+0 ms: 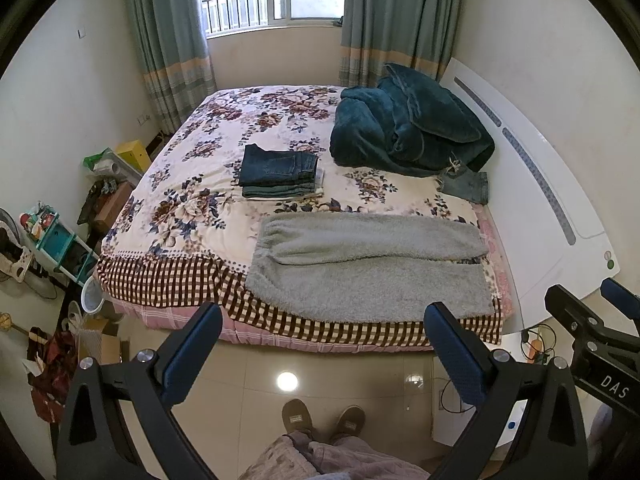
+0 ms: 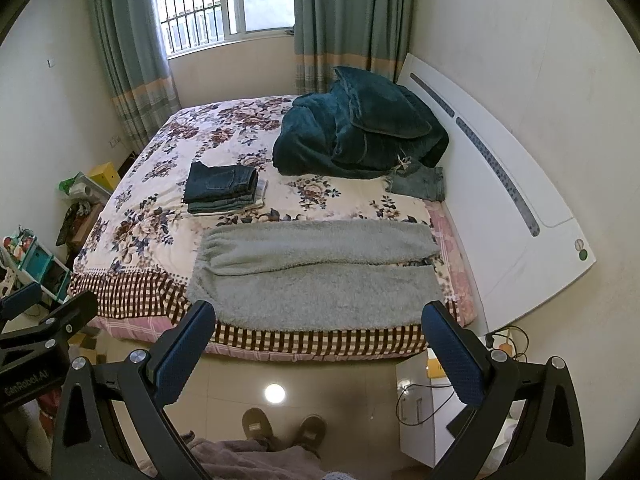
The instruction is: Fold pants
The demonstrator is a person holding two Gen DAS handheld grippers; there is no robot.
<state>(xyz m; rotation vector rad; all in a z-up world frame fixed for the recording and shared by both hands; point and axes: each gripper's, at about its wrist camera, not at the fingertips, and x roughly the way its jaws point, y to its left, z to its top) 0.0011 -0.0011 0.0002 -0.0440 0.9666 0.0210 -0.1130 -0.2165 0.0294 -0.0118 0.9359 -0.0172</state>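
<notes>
At the bottom of both frames, left gripper (image 1: 322, 334) and right gripper (image 2: 318, 330) hang above the floor, jaws spread wide, nothing held. Mid-frame — grey fleece pants (image 1: 368, 264) lie flat along the bed's (image 1: 168, 280) near edge, legs side by side. Likely soft, light, floppy; pinch waistband and cuff corners. Beyond: folded jeans (image 1: 278, 176), then a teal blanket (image 1: 412, 128).

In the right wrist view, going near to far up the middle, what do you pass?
Slippers → right gripper, open → grey fleece pants → folded jeans stack → teal blanket heap → window.
</notes>
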